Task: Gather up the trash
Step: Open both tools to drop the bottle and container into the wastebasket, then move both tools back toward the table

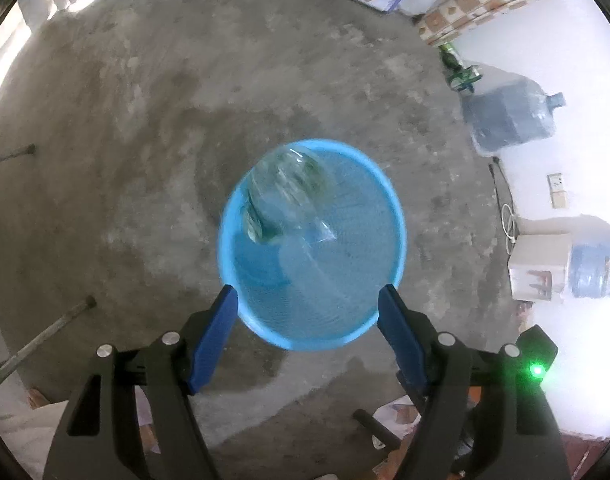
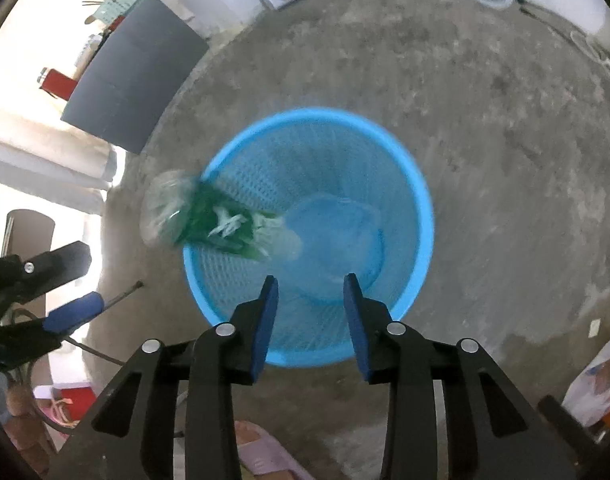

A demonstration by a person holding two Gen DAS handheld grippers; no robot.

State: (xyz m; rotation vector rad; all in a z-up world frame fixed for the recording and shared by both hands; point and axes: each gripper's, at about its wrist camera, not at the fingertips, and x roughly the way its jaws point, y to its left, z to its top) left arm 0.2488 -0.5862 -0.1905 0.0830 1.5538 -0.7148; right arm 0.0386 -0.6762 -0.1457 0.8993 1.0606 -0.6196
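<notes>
Bottle (image 2: pixel 209 220): clear plastic with a green label, blurred, tipped over the basket's left rim, neck inward.
Basket (image 2: pixel 421 216): blue mesh, standing on the concrete floor (image 2: pixel 505 120).
Handling: looks empty, so light, thin-walled, slick; I'd pinch the labelled waist, gently.
Left gripper (image 1: pixel 308 306): fingers spread wide above the basket, holding nothing.
Right gripper (image 2: pixel 309 294): fingers parted, holding nothing.

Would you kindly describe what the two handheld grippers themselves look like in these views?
Both look alike. The left gripper and the right gripper each have black, angular plastic arms with round silver pivot pins, ending in flat blue fingers. A small green light glows on the left gripper's body. No cables, sleeves or markings are clearly visible.
</notes>
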